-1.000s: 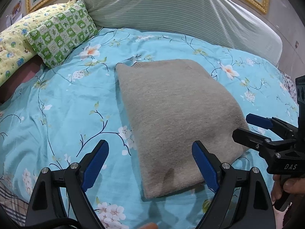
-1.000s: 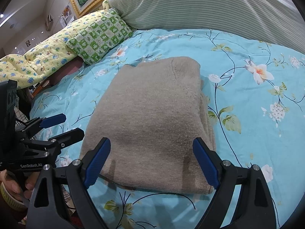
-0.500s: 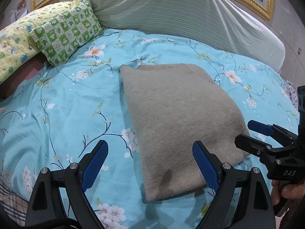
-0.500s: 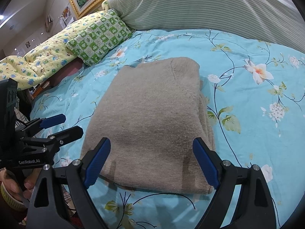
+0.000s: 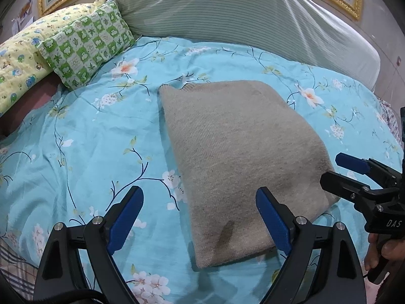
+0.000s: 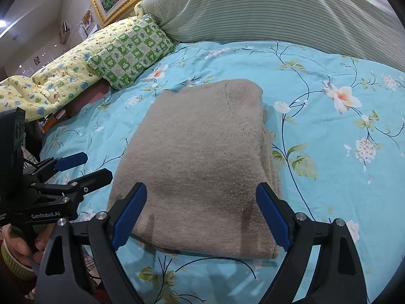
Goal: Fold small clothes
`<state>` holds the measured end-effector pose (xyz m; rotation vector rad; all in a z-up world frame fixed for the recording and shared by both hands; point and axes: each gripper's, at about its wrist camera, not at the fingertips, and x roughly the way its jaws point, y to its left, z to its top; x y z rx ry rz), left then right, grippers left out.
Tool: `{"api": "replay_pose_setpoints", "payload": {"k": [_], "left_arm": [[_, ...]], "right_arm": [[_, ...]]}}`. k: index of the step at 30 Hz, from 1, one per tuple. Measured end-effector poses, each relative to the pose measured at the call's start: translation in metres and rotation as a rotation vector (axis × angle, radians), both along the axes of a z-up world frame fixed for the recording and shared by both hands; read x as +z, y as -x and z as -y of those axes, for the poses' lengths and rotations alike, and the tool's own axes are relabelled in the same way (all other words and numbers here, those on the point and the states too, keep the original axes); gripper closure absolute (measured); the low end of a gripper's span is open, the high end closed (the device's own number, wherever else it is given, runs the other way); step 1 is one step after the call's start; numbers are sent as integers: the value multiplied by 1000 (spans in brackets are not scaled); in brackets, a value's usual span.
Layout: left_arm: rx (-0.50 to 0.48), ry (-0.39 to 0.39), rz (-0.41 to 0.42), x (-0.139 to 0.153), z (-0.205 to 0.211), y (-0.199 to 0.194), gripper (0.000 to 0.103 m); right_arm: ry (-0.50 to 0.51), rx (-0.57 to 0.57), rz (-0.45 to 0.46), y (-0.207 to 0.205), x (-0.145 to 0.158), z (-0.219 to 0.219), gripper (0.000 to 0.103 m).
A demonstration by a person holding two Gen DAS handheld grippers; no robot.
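Folded beige sweater (image 6: pixel 202 157) on floral quilt (image 6: pixel 329 152), right gripper (image 6: pixel 200 210) spread above it, left gripper (image 6: pixel 83 167) beside.

Lighting: even, soft indoor. Faint shadows fell on the folded beige knitted sweater (image 6: pixel 202 157) just ahead of the fingers. Focus sharp; fisheye bending and dark vignetting at edges.

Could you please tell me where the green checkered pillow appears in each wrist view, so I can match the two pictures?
Left wrist view: the green checkered pillow lies upper left, beyond the folded beige sweater.
Right wrist view: the pillow is upper left of centre, again beyond the sweater.
Shared landmark: the orange-centred flower on the blue bedspread, just before the pillow.
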<state>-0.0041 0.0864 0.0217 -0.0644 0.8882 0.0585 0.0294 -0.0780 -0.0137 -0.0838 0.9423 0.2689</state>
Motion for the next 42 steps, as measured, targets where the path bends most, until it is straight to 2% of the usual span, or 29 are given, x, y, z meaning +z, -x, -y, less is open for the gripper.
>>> {"api": "replay_pose_setpoints", "payload": {"k": [42], "left_arm": [[-22,-18,-12,4,2,-7,11]], "right_arm": [[-18,-6,13,-4,6,7,15]]}}
